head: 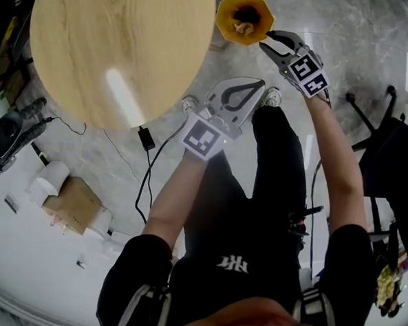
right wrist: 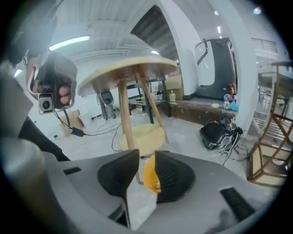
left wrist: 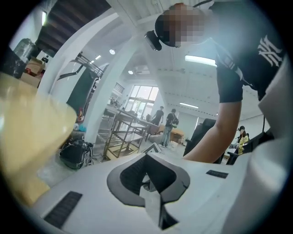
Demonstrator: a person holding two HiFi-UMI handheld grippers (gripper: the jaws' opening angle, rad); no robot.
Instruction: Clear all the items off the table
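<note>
The round wooden table point(head: 122, 43) shows a bare top in the head view. An orange bin point(head: 244, 18) stands on the floor beyond its right edge, with a few small items inside. My right gripper point(head: 270, 43) hovers just right of the bin, its jaws a little apart and nothing between them. In the right gripper view the bin point(right wrist: 150, 176) shows through the gap of the right gripper point(right wrist: 146, 160), below the table point(right wrist: 128, 73). My left gripper point(head: 253, 85) is shut and empty, held over the floor above the person's shoes. In the left gripper view the left gripper point(left wrist: 147, 157) has its pads together.
A cardboard box point(head: 74, 202) and white rolls point(head: 51, 178) lie on the floor at left, near a cable with an adapter point(head: 145, 138). A black office chair point(head: 391, 149) stands at right. A black bag point(right wrist: 219, 132) sits on the floor, and metal shelving point(left wrist: 121, 132) stands farther off.
</note>
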